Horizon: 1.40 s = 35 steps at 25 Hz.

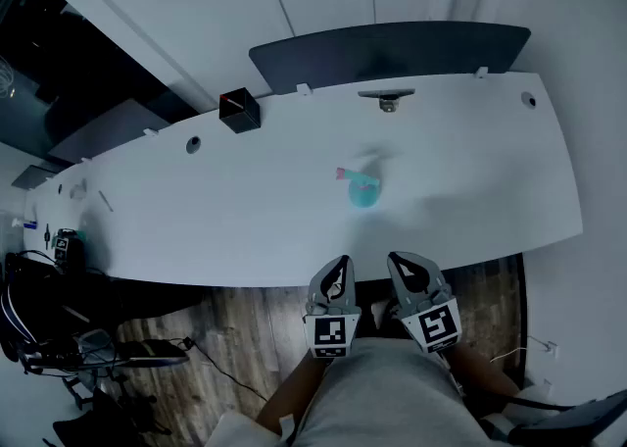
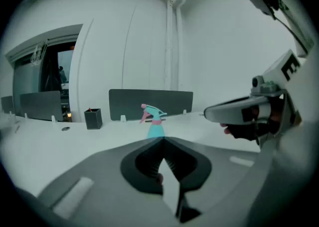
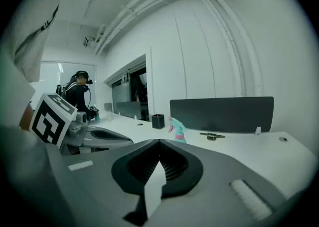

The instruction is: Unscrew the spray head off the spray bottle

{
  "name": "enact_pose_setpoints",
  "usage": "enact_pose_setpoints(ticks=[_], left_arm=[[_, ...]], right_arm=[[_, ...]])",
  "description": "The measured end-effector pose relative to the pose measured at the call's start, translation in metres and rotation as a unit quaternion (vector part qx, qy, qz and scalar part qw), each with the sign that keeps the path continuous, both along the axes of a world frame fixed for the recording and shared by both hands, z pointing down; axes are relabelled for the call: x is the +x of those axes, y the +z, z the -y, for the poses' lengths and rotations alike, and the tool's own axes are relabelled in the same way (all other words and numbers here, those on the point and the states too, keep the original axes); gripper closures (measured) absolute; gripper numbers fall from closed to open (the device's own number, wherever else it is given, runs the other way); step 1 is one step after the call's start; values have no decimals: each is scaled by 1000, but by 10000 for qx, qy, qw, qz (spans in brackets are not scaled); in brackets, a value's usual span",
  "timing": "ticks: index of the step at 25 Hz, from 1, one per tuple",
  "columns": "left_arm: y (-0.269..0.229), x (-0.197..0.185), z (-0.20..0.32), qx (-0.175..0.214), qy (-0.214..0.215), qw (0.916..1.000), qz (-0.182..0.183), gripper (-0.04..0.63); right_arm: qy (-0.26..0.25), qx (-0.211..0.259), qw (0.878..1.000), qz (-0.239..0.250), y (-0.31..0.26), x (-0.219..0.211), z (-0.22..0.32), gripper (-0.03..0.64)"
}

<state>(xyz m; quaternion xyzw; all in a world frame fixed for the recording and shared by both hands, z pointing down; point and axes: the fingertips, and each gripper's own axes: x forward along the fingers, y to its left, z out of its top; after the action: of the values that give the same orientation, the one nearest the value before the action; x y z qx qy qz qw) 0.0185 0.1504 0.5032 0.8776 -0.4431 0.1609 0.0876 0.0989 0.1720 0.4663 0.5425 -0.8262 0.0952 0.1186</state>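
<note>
Down at the bottom, right over the person's lap, sit the two tools: the left gripper (image 1: pixel 339 269) and the right gripper (image 1: pixel 400 264), side by side just short of the table (image 1: pixel 245 210) edge. Both have their jaws pressed fully together with nothing between them; each gripper's own view confirms it, teeth meeting on empty air.

Out ahead, near the middle of the white table and well apart from both grippers, stands the spray bottle (image 1: pixel 363 192), a teal body, upright, with its spray head (image 1: pixel 349 175) on top, pink at the trigger and collar. Further back there's a black cube-shaped pen pot (image 1: pixel 239 110) and a dark divider screen (image 1: pixel 392 48) along the far edge.

So where are we? By the look of it, right at the start. The head looks seated on the bottle and nothing is gripped. Everything is left: reach in, open up, hold the body with one gripper, take the head with the other, twist it free.
</note>
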Motion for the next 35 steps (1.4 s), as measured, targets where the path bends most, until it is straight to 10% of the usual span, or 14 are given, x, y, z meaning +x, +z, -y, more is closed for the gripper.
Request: enact_pose_setpoints(ticks=[12, 35], left_arm=[[21, -5, 94, -350, 770, 9964, -84, 594], [64, 11, 127, -706, 846, 9927, 483, 594]], right_arm=[[229, -484, 9972, -520, 15, -30, 82, 616], [-632, -383, 9944, -762, 9, -9, 121, 617]])
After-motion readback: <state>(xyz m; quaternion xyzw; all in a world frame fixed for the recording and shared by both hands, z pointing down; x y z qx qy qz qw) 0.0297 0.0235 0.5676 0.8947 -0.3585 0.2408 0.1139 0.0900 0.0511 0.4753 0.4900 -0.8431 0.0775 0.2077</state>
